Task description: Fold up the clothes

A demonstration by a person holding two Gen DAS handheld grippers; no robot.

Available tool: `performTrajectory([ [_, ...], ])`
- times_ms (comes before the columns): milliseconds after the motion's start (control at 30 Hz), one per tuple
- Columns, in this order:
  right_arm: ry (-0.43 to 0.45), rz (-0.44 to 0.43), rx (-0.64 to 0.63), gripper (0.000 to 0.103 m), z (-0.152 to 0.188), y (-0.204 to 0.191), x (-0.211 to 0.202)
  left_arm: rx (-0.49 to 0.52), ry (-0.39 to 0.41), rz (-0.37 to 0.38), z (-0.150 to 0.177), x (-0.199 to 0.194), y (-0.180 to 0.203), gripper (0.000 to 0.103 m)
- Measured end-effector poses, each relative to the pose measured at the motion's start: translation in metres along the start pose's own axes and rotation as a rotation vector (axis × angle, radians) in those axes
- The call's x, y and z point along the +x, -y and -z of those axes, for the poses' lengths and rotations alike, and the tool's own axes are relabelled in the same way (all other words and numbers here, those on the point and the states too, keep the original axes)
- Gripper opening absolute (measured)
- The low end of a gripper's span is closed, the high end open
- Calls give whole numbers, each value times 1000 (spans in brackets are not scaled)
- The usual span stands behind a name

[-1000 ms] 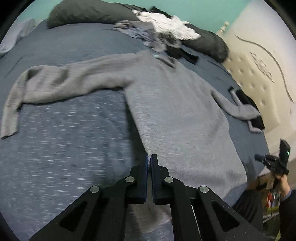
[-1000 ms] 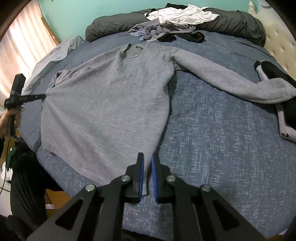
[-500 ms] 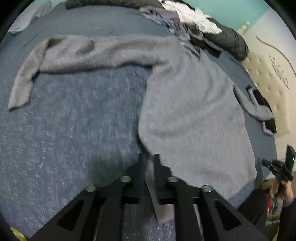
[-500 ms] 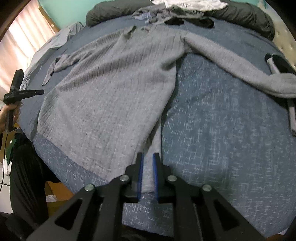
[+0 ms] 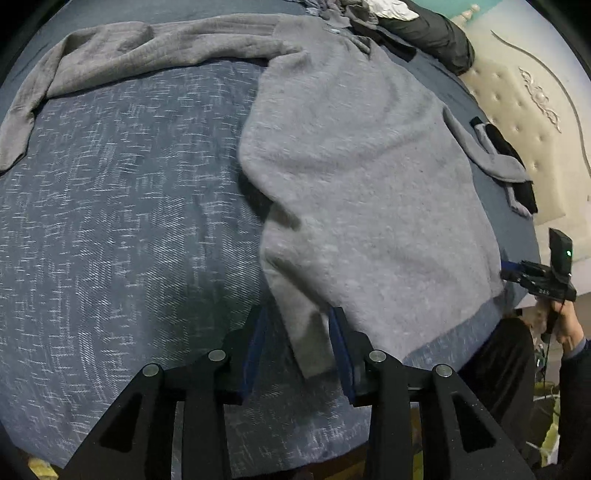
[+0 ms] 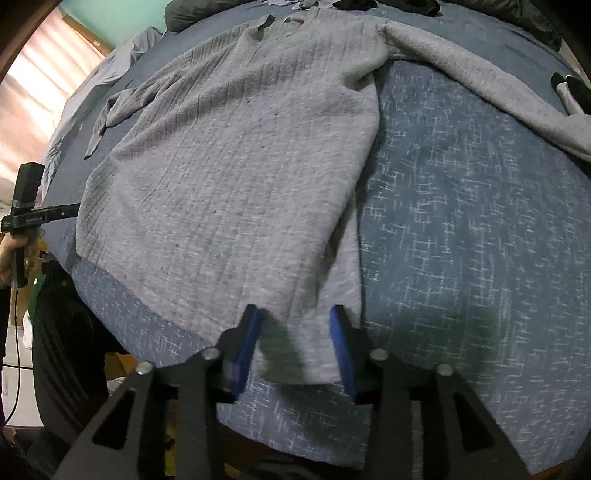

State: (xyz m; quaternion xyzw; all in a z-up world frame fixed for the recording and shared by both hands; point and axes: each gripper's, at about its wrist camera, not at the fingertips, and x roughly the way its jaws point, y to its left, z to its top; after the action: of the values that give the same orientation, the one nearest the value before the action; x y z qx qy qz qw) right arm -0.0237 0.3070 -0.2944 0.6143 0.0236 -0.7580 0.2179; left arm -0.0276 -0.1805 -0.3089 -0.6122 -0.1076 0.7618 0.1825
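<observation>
A grey knit sweater (image 5: 362,177) lies spread flat on the blue bed cover (image 5: 122,221), both sleeves stretched outward. My left gripper (image 5: 298,345) hovers low over one hem corner. Its jaws are opening, and the corner lies loose between the blue pads (image 5: 255,347), which do not press on it. In the right wrist view the same sweater (image 6: 236,166) shows ribbed. My right gripper (image 6: 293,343) is over the other hem corner with its jaws opening too, the cloth slack between them. Each view shows the other gripper at the bed's edge, held in a hand (image 5: 561,325).
A heap of clothes (image 5: 373,7) and dark pillows (image 5: 436,33) lie at the bed's head. A cream tufted headboard (image 5: 517,99) stands to the right, with a black and grey garment (image 5: 513,166) beside the sweater's sleeve. A curtained window (image 6: 33,85) is at the left. The mattress edge runs just below both grippers.
Both grippers have sunk toward the bed and their jaws have parted. The hem corners that were pinched now lie loose, and the sweater rests flatter on the cover.
</observation>
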Motion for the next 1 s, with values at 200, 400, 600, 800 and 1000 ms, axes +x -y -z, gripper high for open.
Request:
performTrajectory([
  [200,-28,28,-5,42,2,2,9,36,-46,-47,8,21,7,39],
  [400,-32,12,-24,14,10,1,13,62,-54,-51,12,30,12,15],
  [600,33,0,-49,3,12,-5,-6,110,-9,-62,11,6,25,6],
  [800,89,-31,-77,2,22,-8,-53,165,33,-54,31,-46,34,5],
  [1000,41,-25,-93,2,44,-7,-59,164,5,-39,59,-51,29,5],
])
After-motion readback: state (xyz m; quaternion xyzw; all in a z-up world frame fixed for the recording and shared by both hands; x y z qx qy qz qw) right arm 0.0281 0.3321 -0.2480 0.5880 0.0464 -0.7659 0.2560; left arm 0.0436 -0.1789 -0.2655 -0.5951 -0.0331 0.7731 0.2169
